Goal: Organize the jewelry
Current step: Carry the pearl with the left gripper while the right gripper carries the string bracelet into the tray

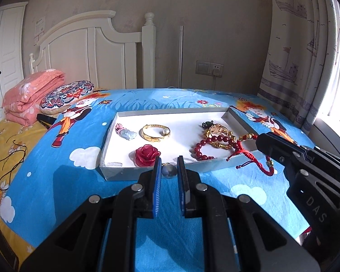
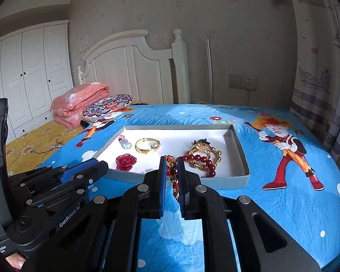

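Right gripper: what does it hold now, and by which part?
The right gripper is shut on the red braided bracelet, gripping its gold-and-red bead section; the cord dangles free.

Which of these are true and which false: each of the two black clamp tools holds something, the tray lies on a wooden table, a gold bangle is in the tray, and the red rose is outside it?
1. Each tool holds something. True: the left gripper pinches a grey round bead; the right gripper is shut on a red braided cord bracelet with gold beads.
2. The shallow white cardboard tray lies on a wooden table. False: it lies on a blue cartoon-print bedsheet.
3. A gold bangle with a pearl is in the tray. True.
4. The red translucent rose is outside the tray. False: it sits inside, near the front wall.
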Demonstrator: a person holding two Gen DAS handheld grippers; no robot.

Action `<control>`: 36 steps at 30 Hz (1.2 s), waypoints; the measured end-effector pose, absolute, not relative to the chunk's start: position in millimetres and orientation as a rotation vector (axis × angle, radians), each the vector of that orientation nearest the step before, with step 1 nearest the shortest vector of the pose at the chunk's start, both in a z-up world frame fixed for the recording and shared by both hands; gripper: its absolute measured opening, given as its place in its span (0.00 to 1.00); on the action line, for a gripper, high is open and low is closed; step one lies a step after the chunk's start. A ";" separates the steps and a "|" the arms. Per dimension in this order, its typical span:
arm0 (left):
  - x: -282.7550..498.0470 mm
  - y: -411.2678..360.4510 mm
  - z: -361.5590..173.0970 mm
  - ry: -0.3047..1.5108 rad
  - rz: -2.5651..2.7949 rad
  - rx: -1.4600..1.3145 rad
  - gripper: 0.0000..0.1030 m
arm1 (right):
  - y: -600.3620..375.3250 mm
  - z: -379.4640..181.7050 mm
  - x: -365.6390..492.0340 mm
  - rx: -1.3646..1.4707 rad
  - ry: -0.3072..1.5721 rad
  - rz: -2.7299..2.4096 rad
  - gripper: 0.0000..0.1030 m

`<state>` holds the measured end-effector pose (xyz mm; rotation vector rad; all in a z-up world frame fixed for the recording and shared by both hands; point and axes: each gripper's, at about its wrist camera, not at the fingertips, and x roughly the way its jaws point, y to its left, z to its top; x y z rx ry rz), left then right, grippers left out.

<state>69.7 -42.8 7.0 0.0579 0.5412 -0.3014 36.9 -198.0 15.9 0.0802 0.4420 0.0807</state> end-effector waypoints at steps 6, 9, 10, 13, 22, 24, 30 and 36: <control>91.2 -48.3 23.6 0.525 -0.295 0.069 0.13 | -201.7 23.4 60.7 0.080 0.447 0.076 0.10; 108.6 -50.4 28.2 0.536 -0.292 0.064 0.13 | -201.8 25.4 75.4 0.066 0.455 0.077 0.10; 114.6 -51.2 29.2 0.541 -0.289 0.063 0.13 | -201.3 25.9 81.1 0.061 0.460 0.077 0.10; 137.2 -53.4 33.2 0.559 -0.277 0.060 0.13 | -202.0 27.4 100.2 0.058 0.477 0.081 0.10; 201.0 -54.2 38.9 0.621 -0.228 0.046 0.13 | -206.0 22.7 161.7 0.042 0.551 0.073 0.10; 212.6 -54.2 38.2 0.632 -0.222 0.041 0.13 | -206.3 20.2 173.4 0.046 0.569 0.081 0.10; 239.0 -53.1 31.5 0.656 -0.185 0.041 0.13 | -203.8 17.6 198.6 0.022 0.584 0.089 0.10; 244.5 -55.2 30.7 0.658 -0.180 0.050 0.13 | -201.6 12.6 211.8 0.007 0.609 0.089 0.10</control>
